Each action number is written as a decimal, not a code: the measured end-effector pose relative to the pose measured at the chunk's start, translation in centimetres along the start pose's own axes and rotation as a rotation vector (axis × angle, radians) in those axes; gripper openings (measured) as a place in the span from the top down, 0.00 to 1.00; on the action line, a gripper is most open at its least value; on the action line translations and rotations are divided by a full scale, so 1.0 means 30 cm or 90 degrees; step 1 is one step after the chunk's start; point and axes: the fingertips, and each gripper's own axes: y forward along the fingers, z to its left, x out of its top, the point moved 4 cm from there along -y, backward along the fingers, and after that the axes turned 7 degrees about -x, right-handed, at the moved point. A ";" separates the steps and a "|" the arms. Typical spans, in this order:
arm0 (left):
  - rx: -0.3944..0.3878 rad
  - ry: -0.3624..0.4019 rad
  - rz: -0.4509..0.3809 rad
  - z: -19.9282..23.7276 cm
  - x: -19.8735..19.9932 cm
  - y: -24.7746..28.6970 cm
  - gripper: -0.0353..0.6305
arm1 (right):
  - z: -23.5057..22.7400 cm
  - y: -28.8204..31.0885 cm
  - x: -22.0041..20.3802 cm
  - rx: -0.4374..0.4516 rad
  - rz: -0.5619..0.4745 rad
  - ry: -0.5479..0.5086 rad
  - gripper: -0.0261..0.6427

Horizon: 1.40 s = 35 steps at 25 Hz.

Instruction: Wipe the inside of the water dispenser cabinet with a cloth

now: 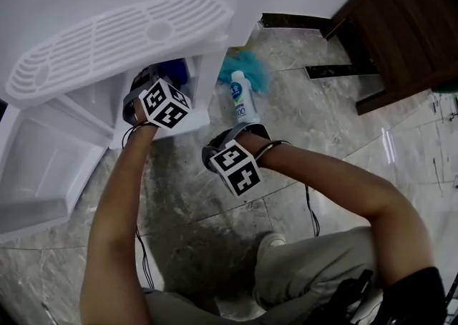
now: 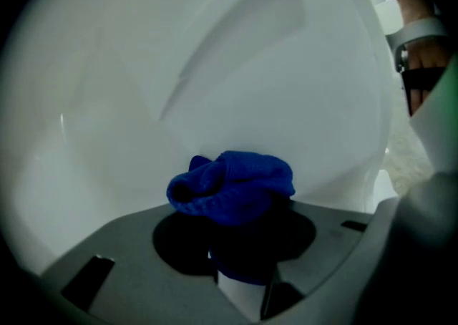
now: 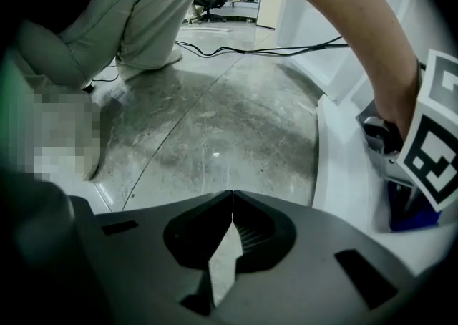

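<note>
The white water dispenser cabinet (image 1: 204, 76) stands open low at the left of the head view. My left gripper (image 2: 240, 209) reaches into it and is shut on a bunched blue cloth (image 2: 232, 184), which lies close against the white inner wall (image 2: 236, 66). The cloth hides the fingertips. In the head view the left marker cube (image 1: 163, 104) sits at the opening, with a bit of the blue cloth (image 1: 172, 69) beyond it. My right gripper (image 3: 232, 198) is shut with nothing in it and points down at the marbled floor (image 3: 215, 123), outside the cabinet; its marker cube (image 1: 236, 166) shows in the head view.
The cabinet door (image 1: 43, 166) hangs open at the left. A white slotted drip tray (image 1: 114, 41) juts out above the opening. A plastic bottle (image 1: 242, 98) and something teal and fuzzy (image 1: 247, 66) lie on the floor by the cabinet. Dark wooden furniture (image 1: 401, 30) stands at the right. Cables (image 3: 236, 50) trail across the floor.
</note>
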 end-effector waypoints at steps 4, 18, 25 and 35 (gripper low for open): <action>-0.012 -0.048 0.003 0.042 -0.006 0.029 0.71 | 0.011 0.003 -0.001 0.005 0.000 -0.002 0.96; -0.008 -0.260 -0.111 0.159 0.070 -0.092 0.71 | -0.011 -0.042 0.019 -0.015 0.019 -0.034 0.96; 0.082 -0.353 -0.290 0.271 0.200 -0.297 0.71 | -0.049 -0.042 0.041 -0.027 0.034 -0.067 0.96; 0.187 -0.346 -0.459 0.331 0.378 -0.490 0.71 | -0.043 -0.047 0.067 -0.031 0.035 -0.089 0.96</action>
